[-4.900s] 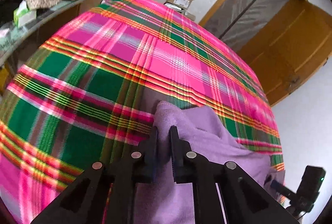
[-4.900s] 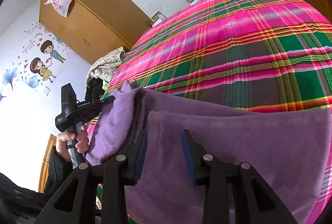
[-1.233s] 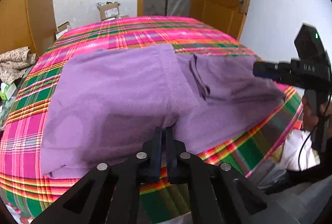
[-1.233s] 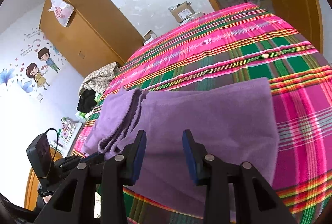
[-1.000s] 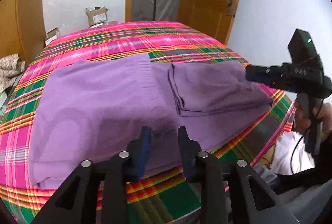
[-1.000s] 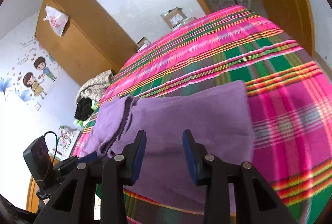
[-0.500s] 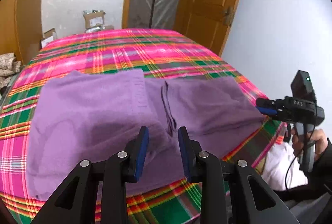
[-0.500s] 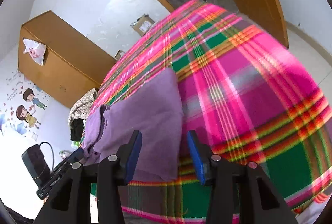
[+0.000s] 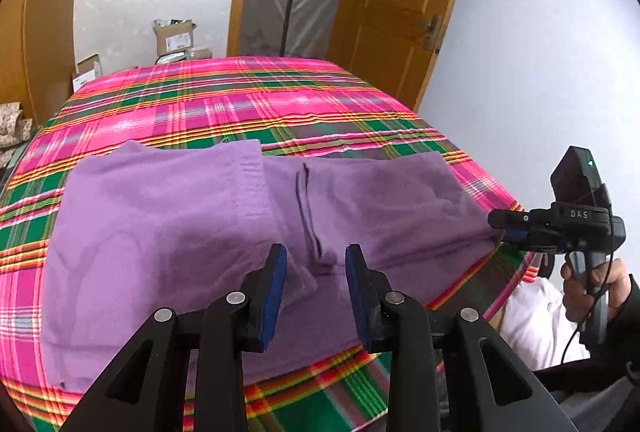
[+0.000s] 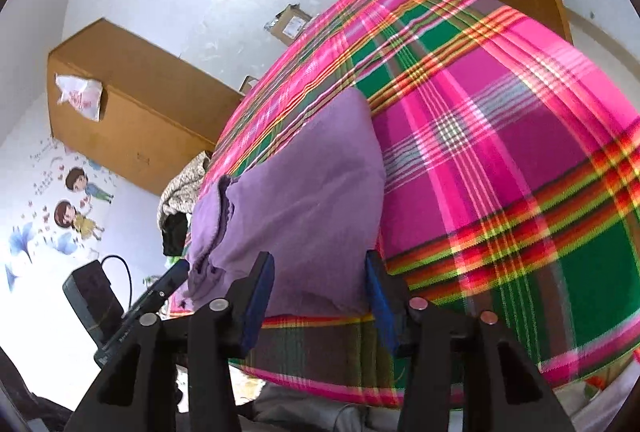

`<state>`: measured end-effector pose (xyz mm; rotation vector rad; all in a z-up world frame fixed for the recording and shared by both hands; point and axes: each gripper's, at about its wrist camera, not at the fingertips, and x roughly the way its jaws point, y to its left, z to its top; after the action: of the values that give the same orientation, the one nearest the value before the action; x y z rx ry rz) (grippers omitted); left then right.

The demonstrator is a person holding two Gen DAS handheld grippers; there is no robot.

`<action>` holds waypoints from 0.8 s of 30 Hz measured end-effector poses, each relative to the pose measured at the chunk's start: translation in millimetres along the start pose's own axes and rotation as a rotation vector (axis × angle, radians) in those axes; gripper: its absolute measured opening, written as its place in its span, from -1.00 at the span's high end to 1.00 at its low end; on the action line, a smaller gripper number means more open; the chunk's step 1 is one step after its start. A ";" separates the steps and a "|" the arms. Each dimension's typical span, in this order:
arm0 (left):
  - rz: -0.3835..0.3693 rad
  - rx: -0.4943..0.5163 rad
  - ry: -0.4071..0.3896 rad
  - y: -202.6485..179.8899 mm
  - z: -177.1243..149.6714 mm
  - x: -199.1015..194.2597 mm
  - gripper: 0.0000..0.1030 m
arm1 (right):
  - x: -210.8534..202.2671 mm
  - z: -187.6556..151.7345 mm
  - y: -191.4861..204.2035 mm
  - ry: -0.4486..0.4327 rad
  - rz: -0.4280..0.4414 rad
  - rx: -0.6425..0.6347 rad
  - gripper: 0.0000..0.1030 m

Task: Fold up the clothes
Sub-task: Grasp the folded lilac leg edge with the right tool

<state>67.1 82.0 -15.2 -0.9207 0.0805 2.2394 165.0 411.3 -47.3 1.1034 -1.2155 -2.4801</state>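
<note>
A purple garment [image 9: 168,216] lies spread on the pink and green plaid bed cover [image 9: 248,96], its right part folded over with a seam down the middle. My left gripper [image 9: 316,272] hovers open above the garment's near edge, nothing between its fingers. In the left wrist view my right gripper [image 9: 500,226] is at the garment's right end, held by a hand [image 9: 588,280]. In the right wrist view my right gripper [image 10: 318,276] is open over the purple garment [image 10: 304,208] at the plaid bed cover's [image 10: 500,136] near edge. The left gripper's body [image 10: 132,308] shows at lower left.
Cardboard boxes [image 9: 174,36] stand on the floor beyond the bed. A wooden door [image 9: 404,4] is at the back right. A wooden wardrobe [image 10: 132,112] with a plastic bag [image 10: 78,96] on top stands left, with a clothes pile [image 10: 180,192] beside the bed.
My left gripper let go of the purple garment, opened and lifted back. My right gripper drew back and swung right to the bed's edge, its jaws now wider apart.
</note>
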 end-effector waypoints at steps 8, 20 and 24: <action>0.008 -0.013 0.009 1.1 0.4 4.2 0.39 | 13.9 11.7 -13.0 -0.019 0.066 0.096 0.61; 0.034 -0.022 0.027 2.6 1.5 8.5 0.38 | 2.3 14.8 3.4 -0.054 0.090 0.059 0.65; 0.055 -0.034 0.038 4.2 2.8 10.8 0.38 | -2.3 19.0 18.9 -0.069 0.098 0.012 0.65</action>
<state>57.4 86.0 -20.9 -0.9906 0.0858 2.2801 150.6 411.7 -24.6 0.9442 -1.2724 -2.4592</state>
